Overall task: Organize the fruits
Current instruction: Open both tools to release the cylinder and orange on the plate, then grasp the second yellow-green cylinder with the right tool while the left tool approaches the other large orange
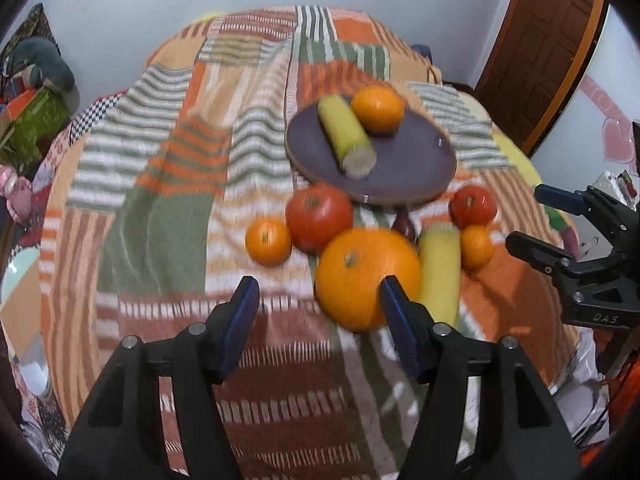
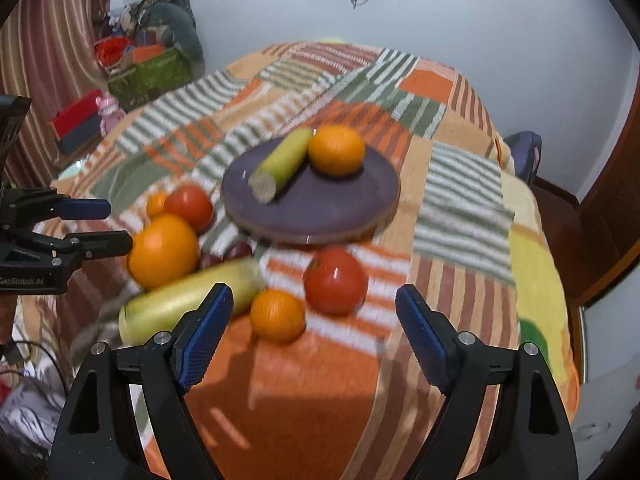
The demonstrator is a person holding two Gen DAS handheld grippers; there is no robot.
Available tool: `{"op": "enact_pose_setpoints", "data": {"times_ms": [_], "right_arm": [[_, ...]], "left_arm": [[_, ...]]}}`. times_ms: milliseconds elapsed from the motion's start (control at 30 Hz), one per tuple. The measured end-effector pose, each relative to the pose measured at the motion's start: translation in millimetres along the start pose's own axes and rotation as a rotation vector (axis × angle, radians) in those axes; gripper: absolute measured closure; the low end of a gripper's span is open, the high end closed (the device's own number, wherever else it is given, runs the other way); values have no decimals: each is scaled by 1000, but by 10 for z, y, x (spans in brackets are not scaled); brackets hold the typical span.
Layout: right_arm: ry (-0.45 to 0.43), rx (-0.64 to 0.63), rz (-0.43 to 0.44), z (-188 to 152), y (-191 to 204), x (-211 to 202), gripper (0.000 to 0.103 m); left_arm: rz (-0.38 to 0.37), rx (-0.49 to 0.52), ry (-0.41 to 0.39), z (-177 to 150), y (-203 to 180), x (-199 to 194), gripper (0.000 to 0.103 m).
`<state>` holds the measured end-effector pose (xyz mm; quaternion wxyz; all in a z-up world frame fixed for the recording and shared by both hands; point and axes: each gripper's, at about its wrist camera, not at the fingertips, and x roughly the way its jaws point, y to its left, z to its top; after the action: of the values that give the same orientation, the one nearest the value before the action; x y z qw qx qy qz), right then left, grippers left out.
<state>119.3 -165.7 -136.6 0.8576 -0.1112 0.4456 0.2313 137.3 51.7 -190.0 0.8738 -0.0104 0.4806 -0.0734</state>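
A dark purple plate [image 1: 404,168] [image 2: 320,208] holds a yellow-green corn cob [image 1: 346,134] [image 2: 282,164] and an orange [image 1: 378,109] [image 2: 337,151]. On the cloth in front lie a big orange [image 1: 366,278] [image 2: 164,250], two tomatoes [image 1: 319,217] [image 2: 335,280], small oranges [image 1: 268,242] [image 2: 277,314], a second corn cob [image 1: 439,268] [image 2: 192,300] and dark plums [image 1: 405,226]. My left gripper [image 1: 318,300] is open and empty, just before the big orange. My right gripper [image 2: 314,326] is open and empty, near the small orange.
The fruit lies on a bed covered with a striped patchwork blanket [image 1: 168,184] [image 2: 460,184]. Boxes and clutter [image 2: 140,68] stand at the far left by a curtain. A wooden door [image 1: 552,40] is at the right. The other gripper shows at each view's side [image 1: 580,240] [image 2: 92,224].
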Motion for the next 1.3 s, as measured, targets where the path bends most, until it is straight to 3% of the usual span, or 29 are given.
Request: {"op": "enact_pose_setpoints", "data": {"times_ms": [300,533,633,867,1067,1300], "right_arm": [[84,1,4,-274,155,167,22],[89,7,-36,-239,81,295,22],[76,15,-65,-213,13,305,23],[75,65,-88,-211,-112,268,24],[37,45,-63,-217,-65,39,25],[6,64,56,-128,57,-123,25]], "left_arm": [[-1,-17,9,-180,23,71,26],[-4,24,84,-295,-101,292,26],[30,52,77,-320,-157,329,26],[-27,48,91,-288,-208,316,26],[-46,94,90,-246,-423,315,26],[-34,129,92,-209,-596,306,23]]}}
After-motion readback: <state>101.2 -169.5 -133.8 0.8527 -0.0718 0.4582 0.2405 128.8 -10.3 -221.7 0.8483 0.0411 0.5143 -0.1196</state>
